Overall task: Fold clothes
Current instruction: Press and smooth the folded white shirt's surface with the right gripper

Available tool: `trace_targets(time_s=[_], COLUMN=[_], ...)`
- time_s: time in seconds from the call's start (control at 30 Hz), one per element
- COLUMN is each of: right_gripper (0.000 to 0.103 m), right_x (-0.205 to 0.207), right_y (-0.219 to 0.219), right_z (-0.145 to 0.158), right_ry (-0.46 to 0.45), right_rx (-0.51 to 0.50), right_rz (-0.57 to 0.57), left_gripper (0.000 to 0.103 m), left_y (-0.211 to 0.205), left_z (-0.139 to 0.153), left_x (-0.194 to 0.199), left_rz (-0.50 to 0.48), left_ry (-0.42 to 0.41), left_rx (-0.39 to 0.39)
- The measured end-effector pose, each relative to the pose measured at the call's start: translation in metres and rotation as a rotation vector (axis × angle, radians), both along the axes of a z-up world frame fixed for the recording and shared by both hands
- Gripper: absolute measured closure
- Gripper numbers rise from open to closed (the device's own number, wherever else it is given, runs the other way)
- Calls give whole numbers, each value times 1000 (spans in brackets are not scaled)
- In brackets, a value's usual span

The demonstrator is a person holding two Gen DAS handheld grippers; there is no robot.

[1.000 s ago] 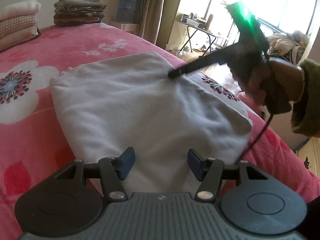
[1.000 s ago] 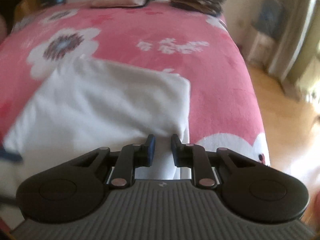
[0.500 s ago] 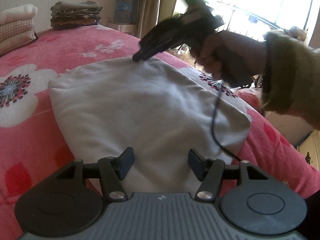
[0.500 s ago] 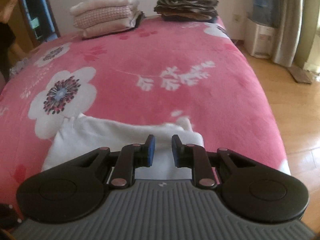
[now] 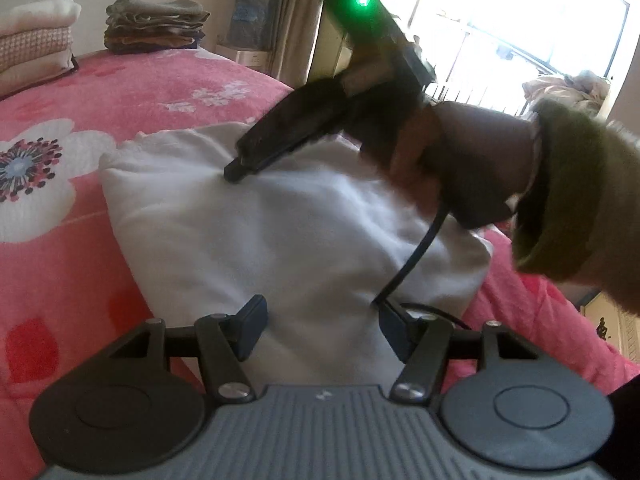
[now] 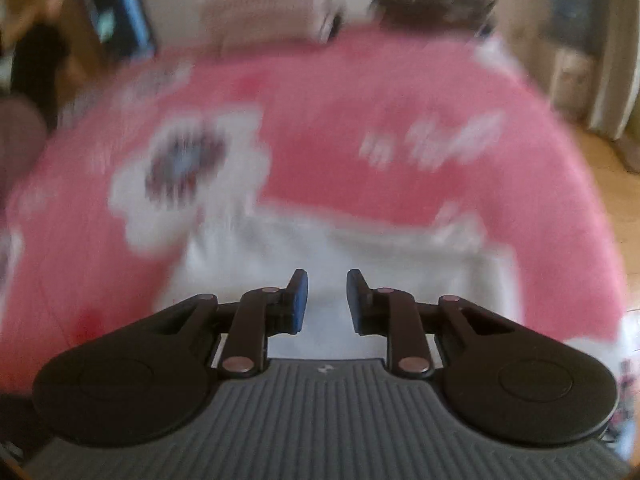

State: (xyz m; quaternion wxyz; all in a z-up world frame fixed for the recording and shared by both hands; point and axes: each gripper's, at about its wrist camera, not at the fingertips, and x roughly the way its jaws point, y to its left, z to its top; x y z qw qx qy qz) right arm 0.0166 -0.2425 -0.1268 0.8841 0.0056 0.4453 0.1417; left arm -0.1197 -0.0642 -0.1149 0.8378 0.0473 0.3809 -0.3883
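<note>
White folded garment (image 5: 288,240) lies flat on a pink floral bedspread (image 5: 80,264), the left gripper (image 5: 320,326) spread wide just above its near edge, the right gripper (image 6: 323,300) parted over its far part, seemingly to smooth it.

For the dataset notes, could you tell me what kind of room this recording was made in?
Most likely a bedroom in a home: a bed with a pink floral blanket, stacks of folded clothes at its far end, and a curtained window beside it.
</note>
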Motion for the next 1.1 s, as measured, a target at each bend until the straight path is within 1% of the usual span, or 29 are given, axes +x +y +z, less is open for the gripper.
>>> trace_targets(time_s=[0.07,0.1,0.13,0.2,0.37,0.4,0.47,0.53,0.57,0.63,0.67,0.7,0.73,0.77,0.83,0.87,1.0,1.03,1.07,1.1], right_gripper=[82,82,82,82,83,83,82,82,83,82,84,86,86,86,84,84,83,83,83,83], right_x=[-2,-4,-7,-7,25,26,23,18,18,25,33,40,42,41,29,20,-11,-17,-21,-22], right_y=[5,8,11,19,54,55,57,59,62,72,77,76,71,66,60,56,47,49,53,59], right_z=[8,18,28,42,-2,-6,11,28,32,22,10,-1,-2,4,21,30,48,44,33,17], right_ry=[-8,-25,-44,-71,61,55,39,-1,-8,-2,4,11,12,18,-20,-33,-6,11,30,58], right_rx=[-25,-18,-7,86,68,78,65,123,151,111,43,5,37,72,95,110,187,180,142,82], right_rz=[-10,-5,2,79,168,165,154,190,213,215,208,190,169,142,128,144,272,308,335,347], left_gripper=[41,40,40,41,41,41,41,41,41,41,41,41,41,41,41,41,41,40,40,40], left_y=[2,3,4,7,6,6,8,8,7,4,3,2,1,2,5,7,9,8,7,7], left_z=[8,12,14,10,-3,-3,-3,-4,-6,-7,-6,-6,-5,-4,-2,-1,-4,-5,-6,-7], left_x=[-9,-14,-17,-17,-16,-17,-18,-20,-20,-20,-22,-24,-26,-28,-31,-33,-33,-33,-33,-32], left_rz=[-17,-28,-36,-36,-16,-16,-18,-16,-17,-20,-21,-23,-26,-29,-38,-44,-53,-52,-51,-50], left_ry=[-46,-76,-86,-33,64,73,94,108,112,123,126,124,122,120,116,116,127,131,134,137], left_rx=[15,24,26,8,-17,-23,-36,-42,-43,-47,-46,-42,-38,-34,-26,-25,-22,-20,-19,-17])
